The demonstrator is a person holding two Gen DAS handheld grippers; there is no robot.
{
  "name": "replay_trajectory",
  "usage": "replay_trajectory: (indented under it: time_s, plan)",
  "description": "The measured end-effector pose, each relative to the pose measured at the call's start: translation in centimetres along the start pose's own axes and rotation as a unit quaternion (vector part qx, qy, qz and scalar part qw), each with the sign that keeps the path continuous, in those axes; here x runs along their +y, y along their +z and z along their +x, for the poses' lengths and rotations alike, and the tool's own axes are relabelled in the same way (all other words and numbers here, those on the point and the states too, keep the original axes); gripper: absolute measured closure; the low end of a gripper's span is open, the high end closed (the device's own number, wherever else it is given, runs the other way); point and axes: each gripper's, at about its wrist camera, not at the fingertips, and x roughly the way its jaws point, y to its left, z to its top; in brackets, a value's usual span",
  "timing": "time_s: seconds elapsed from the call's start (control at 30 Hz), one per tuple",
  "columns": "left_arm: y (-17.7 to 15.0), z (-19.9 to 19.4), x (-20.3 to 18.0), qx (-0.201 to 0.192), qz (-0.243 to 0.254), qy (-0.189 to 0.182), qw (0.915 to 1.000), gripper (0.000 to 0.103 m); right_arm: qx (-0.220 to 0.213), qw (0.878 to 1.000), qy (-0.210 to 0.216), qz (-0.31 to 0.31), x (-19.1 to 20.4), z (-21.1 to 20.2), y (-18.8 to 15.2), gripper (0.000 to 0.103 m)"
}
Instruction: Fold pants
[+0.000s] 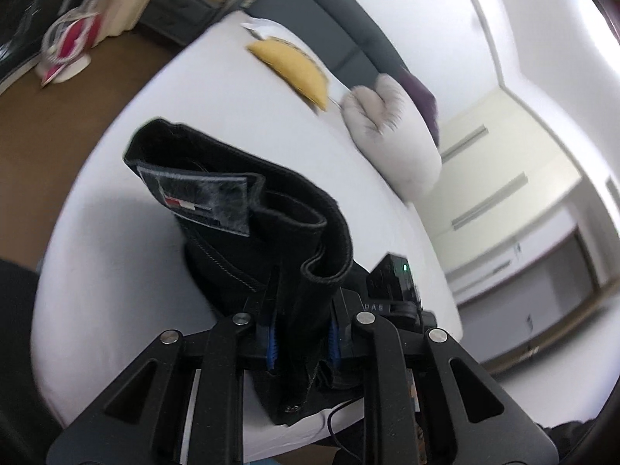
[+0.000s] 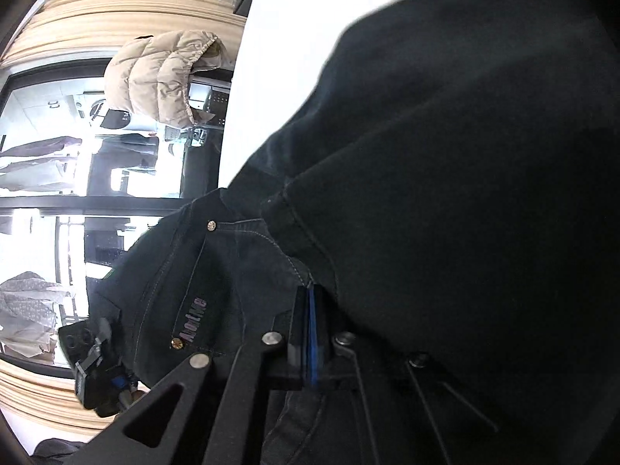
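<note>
The black denim pants (image 1: pixel 248 213) hung lifted above the white bed (image 1: pixel 128 310), waistband end rising ahead of the left tongs (image 1: pixel 302 343), which pinched it tight. The right tongs (image 2: pixel 321 333) were likewise clamped on denim, fabric draping over them, both equally near.

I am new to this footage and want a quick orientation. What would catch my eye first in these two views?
First the black pants: in the left wrist view the left gripper clamps their waistband, grey label showing, above a white bed. In the right wrist view the same dark denim fills most of the frame, pinched in the right gripper. On the bed behind lie a yellow pillow and a pale plush cushion.
</note>
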Motion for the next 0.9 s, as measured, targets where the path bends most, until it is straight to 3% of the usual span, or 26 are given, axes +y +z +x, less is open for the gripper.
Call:
replay_trajectory:
  time_s: [0.07,0.13,0.2,0.4,0.57,0.7,0.8,0.83,0.87,0.9]
  plan:
    - [-0.1,1.7,-2.6,0.014,0.039,0.002,0.9991,0.086,-0.015,1.000,0.014,-0.009,1.0,-1.0,0.0,0.046]
    - [-0.6,3.2,-4.7,0.028,0.071,0.005,0.9971,0.086,-0.047,0.998,0.031,-0.016,2.2,-3.2,0.1,0.016]
    - [-1.6,5.6,-7.0,0.052,0.101,0.002,0.9936,0.086,-0.065,0.996,0.045,-0.035,3.7,-5.8,0.7,0.015]
    - [-4.5,12.1,-11.7,0.103,0.180,0.011,0.9783,0.086,-0.058,0.993,0.066,-0.081,6.9,-11.1,1.6,0.015]
    - [-5.9,16.2,-14.0,0.126,0.223,0.026,0.9663,0.086,-0.026,0.993,0.028,-0.112,8.3,-11.3,0.5,0.014]
    - [-6.7,17.7,-15.4,0.135,0.255,0.032,0.9569,0.086,-0.024,0.994,-0.012,-0.101,7.9,-10.6,0.9,0.015]
    - [-7.5,18.7,-16.6,0.140,0.269,0.030,0.9524,0.086,-0.023,0.995,-0.033,-0.093,7.0,-10.4,1.1,0.040]
    - [-7.7,19.2,-16.9,0.144,0.271,0.029,0.9514,0.086,-0.022,0.994,-0.038,-0.099,7.0,-10.4,1.1,0.061]
    - [-8.0,19.2,-17.0,0.145,0.272,0.028,0.9510,0.086,-0.024,0.992,-0.058,-0.112,7.2,-10.6,0.9,0.073]
    - [-8.2,19.5,-17.2,0.147,0.273,0.026,0.9505,0.086,-0.028,0.990,-0.076,-0.117,7.4,-10.3,1.2,0.076]
